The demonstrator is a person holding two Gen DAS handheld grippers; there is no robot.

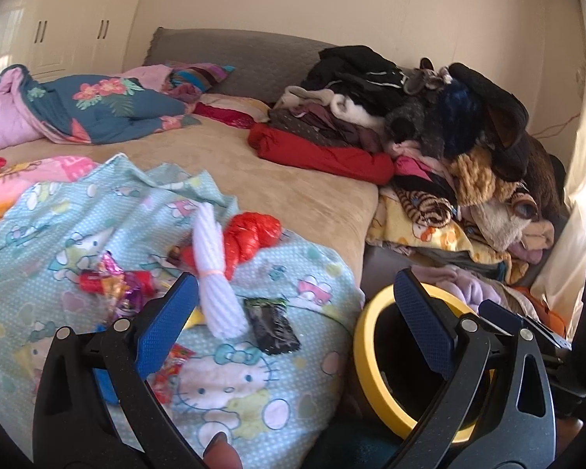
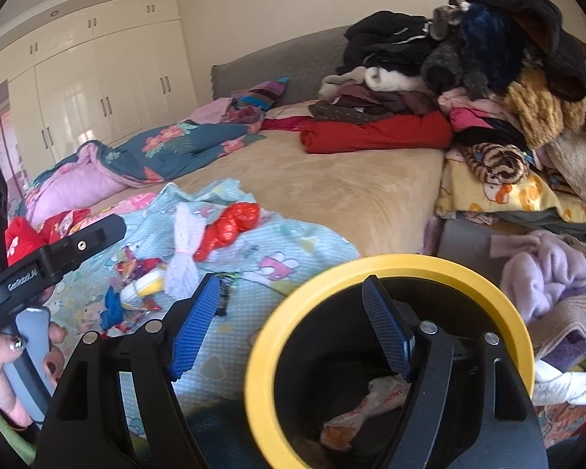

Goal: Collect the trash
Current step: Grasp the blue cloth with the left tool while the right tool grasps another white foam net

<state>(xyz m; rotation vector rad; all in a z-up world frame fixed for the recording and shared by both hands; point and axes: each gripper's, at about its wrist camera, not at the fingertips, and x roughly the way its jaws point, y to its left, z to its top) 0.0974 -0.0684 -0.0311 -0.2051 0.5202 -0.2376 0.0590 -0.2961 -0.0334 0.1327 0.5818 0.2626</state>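
Several pieces of trash lie scattered on the light-blue cartoon blanket (image 1: 254,398) at the near corner of the bed (image 1: 293,179): furthest left a cluster of shiny candy wrappers (image 1: 115,283), then a white ribbed bundle (image 1: 217,273) tied with a band, a crumpled red plastic bag (image 1: 250,238) touching it on the right, and a dark foil packet (image 1: 271,326) just beside the bundle's lower end. Over this spread the left gripper (image 1: 293,328) hangs with its blue pads wide apart and nothing between them. Right of the blanket, beside the bed's edge, stands a black bin with a yellow rim (image 2: 386,264); a crumpled white-and-orange wrapper (image 2: 365,406) already lies at its bottom. The right gripper (image 2: 293,328) hovers at the bin's mouth, jaws well open and empty, one pad over the opening. Further right a tall heap of clothes (image 1: 429,117) crowds the bed and floor. Judging from this, the risk lies in the soft bedding: a pad closing on a thin wrapper may pinch the blanket too and drag it, scattering the rest. Slick foil could also slip free on the way to the bin and fall between bed and bin
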